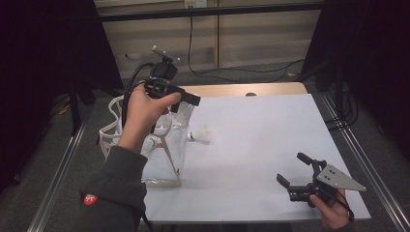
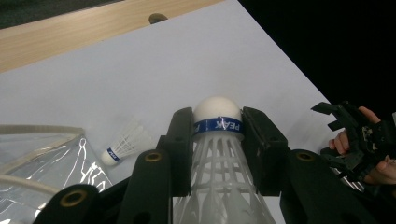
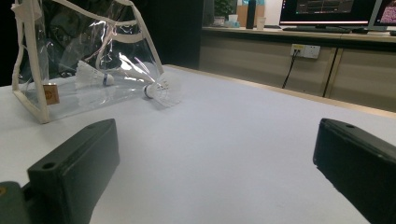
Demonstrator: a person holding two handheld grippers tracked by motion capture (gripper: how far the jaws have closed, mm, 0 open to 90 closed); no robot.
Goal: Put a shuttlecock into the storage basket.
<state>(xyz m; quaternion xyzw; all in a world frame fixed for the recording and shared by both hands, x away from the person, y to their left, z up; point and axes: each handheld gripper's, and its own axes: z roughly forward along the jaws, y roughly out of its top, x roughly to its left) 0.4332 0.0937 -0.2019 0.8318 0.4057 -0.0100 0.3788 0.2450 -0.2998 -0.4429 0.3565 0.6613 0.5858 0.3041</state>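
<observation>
Two shuttlecocks are out of the clear bag [image 1: 167,159], which serves as the landmark at the left edge of the white sheet [image 1: 261,145]. One more shuttlecock [image 3: 93,77] lies inside the bag, seen through its wall in the right gripper view. The bag stands on the sheet's left border, its cream-trimmed rim open upward and its near corner close to the sheet's front edge.

Above the bag, raised off the table, the left gripper [image 1: 191,99] is clamped on a shuttlecock [image 2: 218,154]: in the left gripper view both black jaws press the blue band just below the white cork, with the feather skirt running back between them.

Just right of the bag, the loose shuttlecock [image 1: 200,135] lies on its side on the sheet, cork toward the bag and feathers pointing away, near the bag's wall but whether it touches cannot be told.

Right of that, the sheet is bare across its middle and far part, up to the strip of wooden tabletop [image 1: 251,89] along the far edge.

Well away from the bag, near the sheet's front right corner, the right gripper [image 1: 295,171] is held low over the sheet, its jaws spread wide with nothing between them, pointing back toward the bag.
</observation>
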